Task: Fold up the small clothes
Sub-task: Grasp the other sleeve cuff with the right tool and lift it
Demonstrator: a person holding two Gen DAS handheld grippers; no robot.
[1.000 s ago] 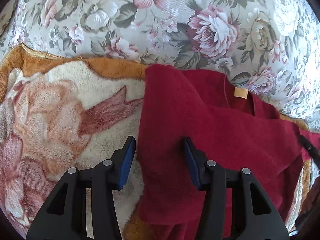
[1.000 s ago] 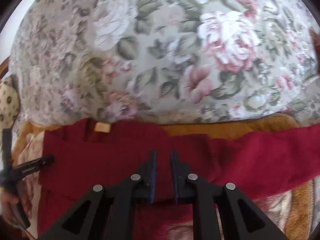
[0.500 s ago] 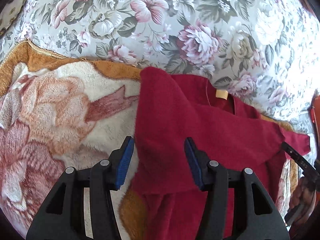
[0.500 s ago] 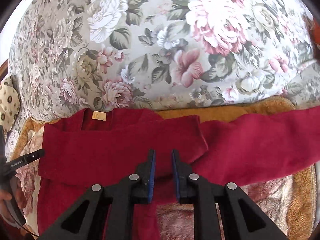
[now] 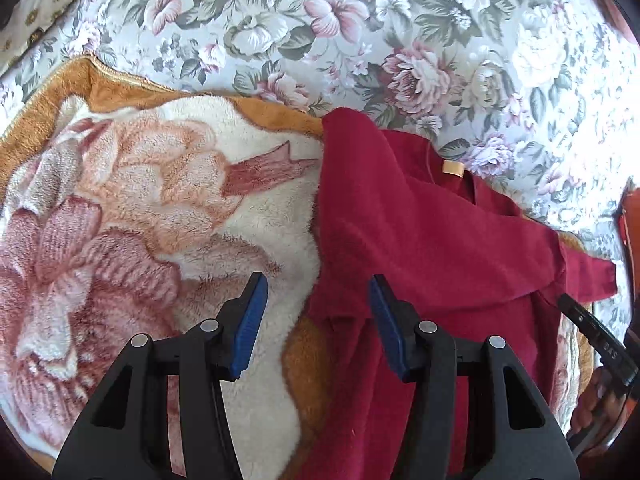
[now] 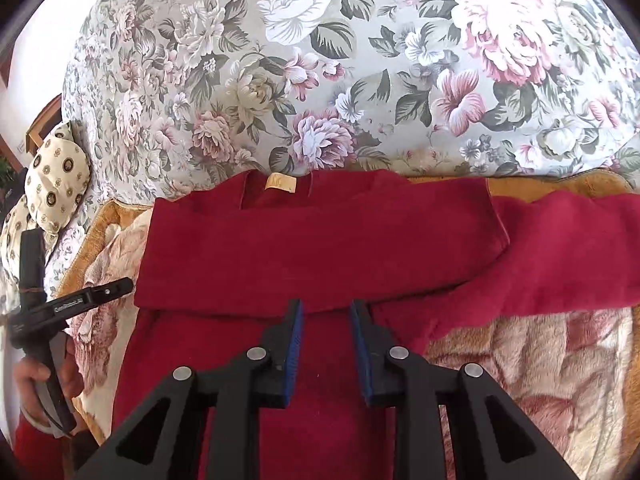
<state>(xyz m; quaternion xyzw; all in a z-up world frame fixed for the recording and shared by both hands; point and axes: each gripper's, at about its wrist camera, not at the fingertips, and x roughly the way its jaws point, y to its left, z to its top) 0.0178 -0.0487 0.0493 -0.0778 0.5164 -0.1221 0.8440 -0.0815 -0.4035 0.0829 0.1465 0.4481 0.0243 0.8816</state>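
My red top (image 6: 320, 240) lies flat on the plush blanket (image 5: 140, 220), one sleeve (image 6: 320, 248) already across its chest, so I hover both tongs empty above it, left tongs (image 5: 316, 320) spread wide, right tongs (image 6: 326, 340) partly parted, for the other sleeve (image 6: 560, 256).

A plush rose-patterned blanket (image 5: 132, 208) lies against floral upholstery (image 6: 360, 64), beside a dotted cushion (image 6: 56, 184).

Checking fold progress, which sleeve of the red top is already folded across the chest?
The left sleeve of the dark red fleece top: it lies flat across the chest below the tan neck label. The right sleeve still stretches out sideways over the plush floral blanket.
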